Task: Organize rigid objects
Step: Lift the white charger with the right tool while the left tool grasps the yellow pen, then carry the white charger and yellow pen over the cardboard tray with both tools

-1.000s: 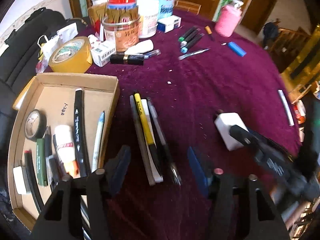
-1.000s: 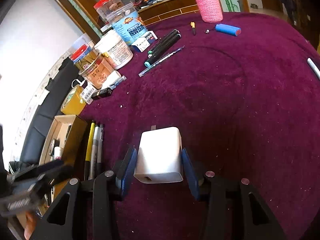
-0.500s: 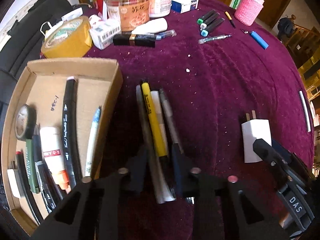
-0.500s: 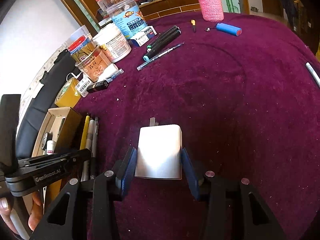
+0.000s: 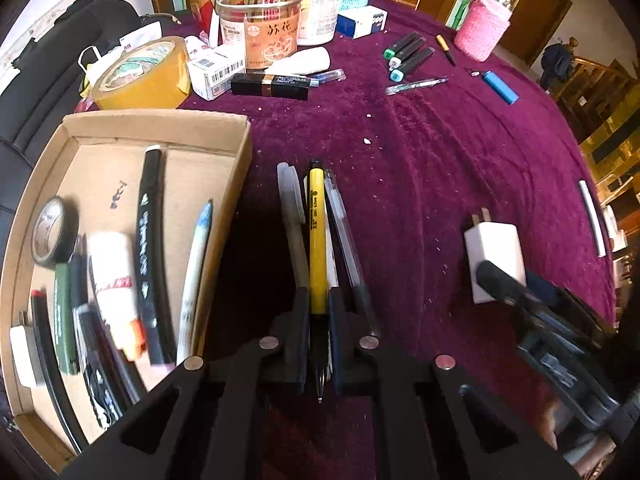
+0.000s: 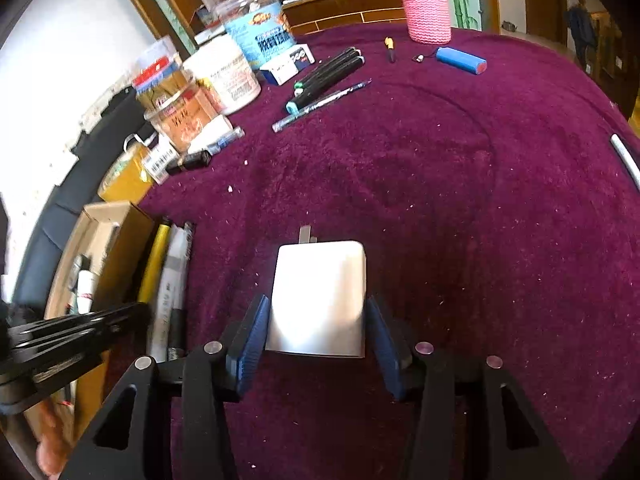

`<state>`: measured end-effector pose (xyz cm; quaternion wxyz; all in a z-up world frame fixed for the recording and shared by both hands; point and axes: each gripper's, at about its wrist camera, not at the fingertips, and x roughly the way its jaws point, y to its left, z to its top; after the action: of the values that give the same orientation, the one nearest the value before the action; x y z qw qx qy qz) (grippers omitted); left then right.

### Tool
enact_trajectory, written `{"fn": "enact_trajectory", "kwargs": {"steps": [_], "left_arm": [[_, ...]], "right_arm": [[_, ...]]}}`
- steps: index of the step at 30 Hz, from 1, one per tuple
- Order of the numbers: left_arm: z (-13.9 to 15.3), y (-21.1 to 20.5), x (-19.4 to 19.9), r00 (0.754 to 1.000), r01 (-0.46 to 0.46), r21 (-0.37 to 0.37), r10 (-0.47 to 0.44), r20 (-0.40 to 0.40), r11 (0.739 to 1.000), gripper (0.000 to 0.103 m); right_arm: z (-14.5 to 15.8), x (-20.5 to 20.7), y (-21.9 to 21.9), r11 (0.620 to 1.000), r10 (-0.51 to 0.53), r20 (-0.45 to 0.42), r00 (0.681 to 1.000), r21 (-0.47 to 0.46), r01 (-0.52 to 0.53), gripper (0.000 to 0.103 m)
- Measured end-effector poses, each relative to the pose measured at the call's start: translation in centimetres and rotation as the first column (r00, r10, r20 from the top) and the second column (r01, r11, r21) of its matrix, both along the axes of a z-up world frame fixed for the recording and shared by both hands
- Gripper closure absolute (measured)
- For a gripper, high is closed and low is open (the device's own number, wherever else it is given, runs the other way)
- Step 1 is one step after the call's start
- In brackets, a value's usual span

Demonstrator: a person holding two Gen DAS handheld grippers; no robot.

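Table (image 5: 440,160), maroon cloth | cardboard box (image 5: 160,120) at left edge, partly filled | white charger (image 6: 320,296) mid-table between right gripper (image 6: 316,344) pads, not pressed, jaws just widened | four pens beside box; left gripper (image 5: 319,344) just clamped on yellow pen (image 5: 316,240) | far-edge markers unsorted.

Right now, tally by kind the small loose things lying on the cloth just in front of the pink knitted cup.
Black markers: 3
Clear pen: 1
Small gold-and-black pen: 1
Blue cylinder with a cord: 1
Total: 6
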<state>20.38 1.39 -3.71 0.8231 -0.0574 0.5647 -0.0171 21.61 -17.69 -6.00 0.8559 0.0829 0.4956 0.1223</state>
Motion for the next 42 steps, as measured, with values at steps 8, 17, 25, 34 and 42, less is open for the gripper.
{"fn": "enact_trajectory", "kwargs": {"steps": [8,17,25,34,42], "left_arm": [[2.0,1.6,-5.3,0.998,0.001,-0.092,0.005,0.064,0.996,0.095],[4.5,3.0,-9.4,0.993,0.044,-0.13,-0.03,0.111,0.991,0.095],[4.9,6.3,-11.3,0.995,0.008,-0.187,0.01,0.095,0.982,0.094],[4.8,9.4,-12.4,0.995,-0.028,-0.235,0.051,0.091,0.971,0.094],[6.5,14.8,-12.2,0.983,-0.094,-0.248,0.13,0.132,0.964,0.094]], "right_arm": [[-0.3,-0.2,-0.1,1.0,0.008,0.048,0.999,-0.009,-0.007,0.051],[0.0,-0.5,-0.1,0.998,-0.005,-0.012,1.0,0.056,0.006,0.052],[-0.1,-5.6,1.2,0.976,0.043,-0.075,0.996,0.215,-0.026,0.051],[2.4,-9.7,5.4,0.956,0.116,-0.033,0.993,0.276,-0.102,0.051],[5.9,-9.9,10.4,0.947,0.175,0.04,0.984,0.267,-0.179,0.051]]}}
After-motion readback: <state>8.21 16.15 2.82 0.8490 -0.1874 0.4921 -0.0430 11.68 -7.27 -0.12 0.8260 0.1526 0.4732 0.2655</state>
